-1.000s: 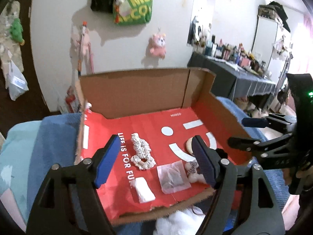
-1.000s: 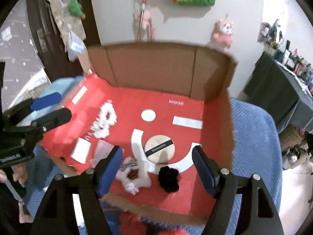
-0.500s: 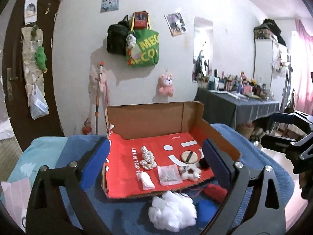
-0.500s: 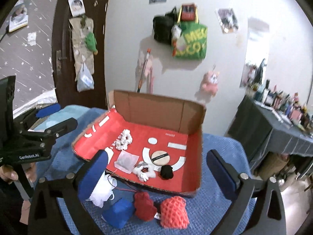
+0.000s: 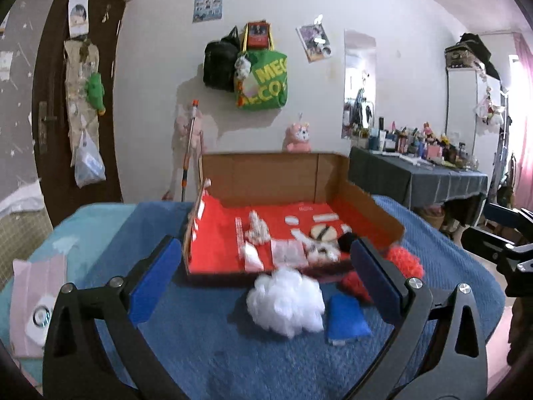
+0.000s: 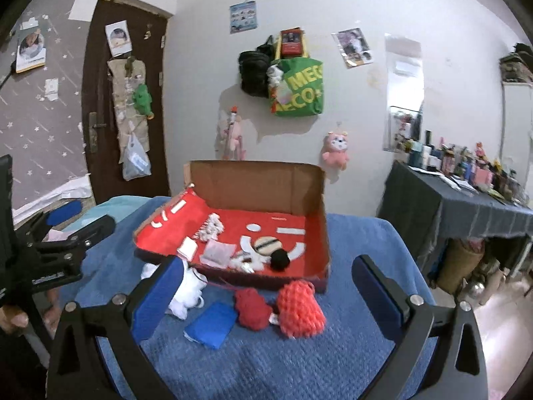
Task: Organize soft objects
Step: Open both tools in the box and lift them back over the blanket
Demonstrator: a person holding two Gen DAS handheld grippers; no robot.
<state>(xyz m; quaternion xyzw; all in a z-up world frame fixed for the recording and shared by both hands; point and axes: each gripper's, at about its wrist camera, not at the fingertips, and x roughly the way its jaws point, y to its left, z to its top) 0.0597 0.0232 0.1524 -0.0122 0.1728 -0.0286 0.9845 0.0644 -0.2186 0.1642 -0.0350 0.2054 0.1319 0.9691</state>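
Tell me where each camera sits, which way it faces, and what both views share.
Left wrist: on the left gripper, open, looking over the blue blanket at the cardboard box; the right gripper shows at right.
Right wrist: on the right gripper, open, facing the same box from further right; the left gripper shows at left.
Shared: box, white pouf, green bag.

Each hand-held gripper (image 5: 266,268) (image 6: 265,285) has a black, triangulated frame with cut-out openings, silver screws at the joints and flat blue pads (image 5: 151,280) on both fingers; white lettering marks the left one's body
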